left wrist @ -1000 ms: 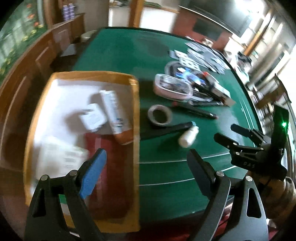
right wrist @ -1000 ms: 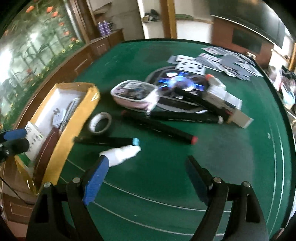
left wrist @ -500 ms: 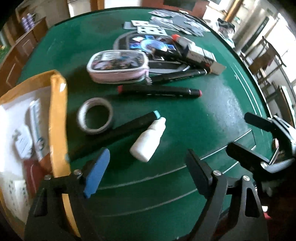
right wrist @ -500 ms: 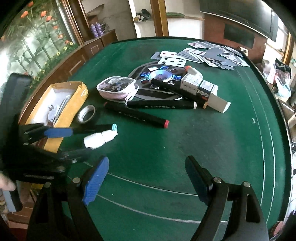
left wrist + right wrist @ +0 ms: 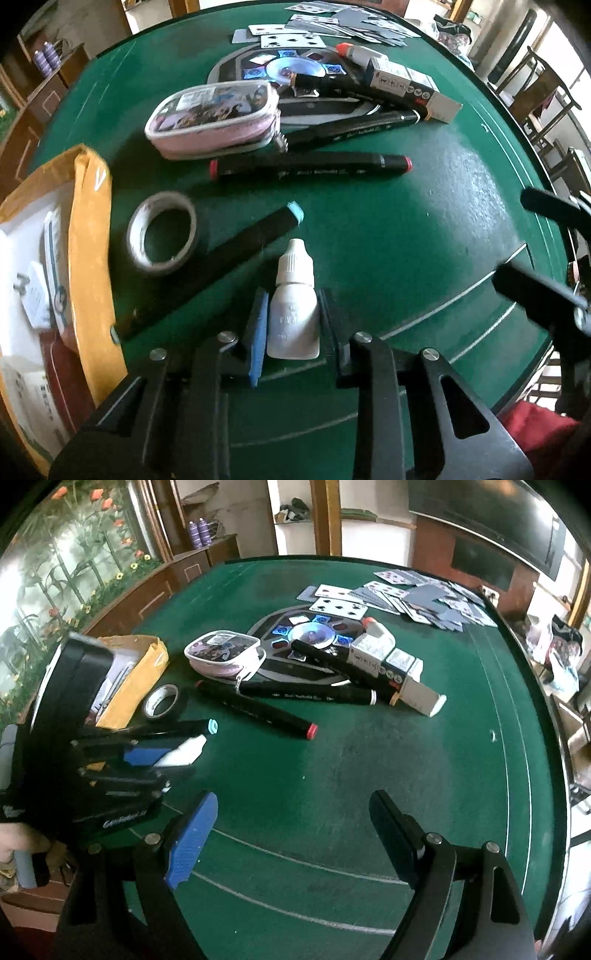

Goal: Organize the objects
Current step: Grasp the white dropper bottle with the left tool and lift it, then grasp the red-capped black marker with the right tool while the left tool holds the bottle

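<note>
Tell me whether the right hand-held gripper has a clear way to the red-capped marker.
Probably yes. The right hand-held gripper stands open over bare green felt, and the red-capped marker lies ahead with nothing on top. The left hand-held gripper, just closed on the white bottle, sits off to the side.

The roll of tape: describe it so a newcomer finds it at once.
Start at the green table, then the yellow box at its left edge. Beside it lies the roll of tape, the only ring there; the black markers nearby are sticks.
</note>
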Demonstrator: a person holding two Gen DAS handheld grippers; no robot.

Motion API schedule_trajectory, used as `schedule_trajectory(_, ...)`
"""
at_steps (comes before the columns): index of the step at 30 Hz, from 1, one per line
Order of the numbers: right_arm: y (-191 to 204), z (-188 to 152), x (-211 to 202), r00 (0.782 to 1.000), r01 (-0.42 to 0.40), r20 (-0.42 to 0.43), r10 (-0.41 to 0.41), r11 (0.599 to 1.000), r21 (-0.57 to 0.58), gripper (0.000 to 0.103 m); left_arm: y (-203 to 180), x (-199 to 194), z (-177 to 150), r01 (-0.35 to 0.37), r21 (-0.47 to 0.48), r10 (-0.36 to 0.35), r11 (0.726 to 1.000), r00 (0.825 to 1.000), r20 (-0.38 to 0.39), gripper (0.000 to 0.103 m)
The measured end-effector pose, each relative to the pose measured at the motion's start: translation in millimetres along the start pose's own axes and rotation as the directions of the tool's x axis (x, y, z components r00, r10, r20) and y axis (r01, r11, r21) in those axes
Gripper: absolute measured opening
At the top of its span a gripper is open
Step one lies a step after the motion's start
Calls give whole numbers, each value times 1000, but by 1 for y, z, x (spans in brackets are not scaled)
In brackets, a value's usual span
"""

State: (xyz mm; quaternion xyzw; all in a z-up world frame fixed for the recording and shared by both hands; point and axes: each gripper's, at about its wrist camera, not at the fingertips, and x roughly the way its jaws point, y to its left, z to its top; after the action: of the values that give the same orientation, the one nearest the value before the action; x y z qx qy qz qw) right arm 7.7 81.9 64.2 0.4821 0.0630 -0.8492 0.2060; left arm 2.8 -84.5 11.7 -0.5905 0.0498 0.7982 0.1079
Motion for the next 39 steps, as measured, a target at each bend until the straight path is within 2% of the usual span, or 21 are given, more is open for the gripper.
schedule_trajectory(5, 0, 8, 10, 998, -62, -1, 62, 997, -50, 84, 13, -8, -21, 10, -60, -11, 998, 1000, -17, 26)
schedule_trajectory(10, -7, 28, 40, 992, -128, -35, 125, 986, -105, 81, 28, -15, -47, 20, -140, -25, 990, 999, -29, 26)
schedule_trajectory(13, 0, 48, 58, 988, -148, -59, 140, 975, -168, 70, 31, -19, -59, 19, -169, -24, 985, 999, -28, 26)
schedule_trajectory(15, 10, 61, 74, 986, -153, -98, 134, 963, -223, 59, 30, -21, -64, 15, -178, -20, 984, 999, -28, 26)
schedule_trajectory(16, 16, 66, 82, 986, -149, -116, 123, 955, -255, 48, 29, -21, -66, 14, -182, -18, 983, 1000, -24, 26)
schedule_trajectory(17, 23, 70, 91, 984, -146, -141, 109, 946, -288, 40, 29, -22, -68, 13, -186, -17, 982, 1000, -20, 26)
schedule_trajectory(19, 35, 74, 105, 980, -144, -176, 88, 929, -340, 34, 29, -22, -70, 11, -196, -14, 981, 1000, -12, 26)
schedule_trajectory(21, 47, 77, 113, 981, -135, -178, 70, 915, -380, 32, 29, -20, -69, 15, -206, -17, 978, 1000, -7, 26)
schedule_trajectory(24, 58, 81, 120, 980, -146, -186, 76, 907, -396, 30, 31, -21, -70, 28, -225, -29, 974, 1000, -1, 26)
schedule_trajectory(26, 65, 81, 122, 980, -142, -184, 70, 899, -415, 21, 32, -22, -70, 34, -235, -35, 971, 999, 1, 26)
schedule_trajectory(31, 60, 74, 118, 974, -160, -211, 78, 899, -408, 13, 32, -21, -68, 37, -236, -39, 971, 999, -3, 26)
schedule_trajectory(37, 30, 54, 103, 941, -242, -305, 146, 920, -308, 13, 35, -22, -69, 47, -237, -50, 970, 999, -6, 26)
schedule_trajectory(39, 24, 49, 100, 938, -251, -311, 157, 923, -291, 13, 35, -22, -69, 49, -237, -53, 970, 999, -8, 26)
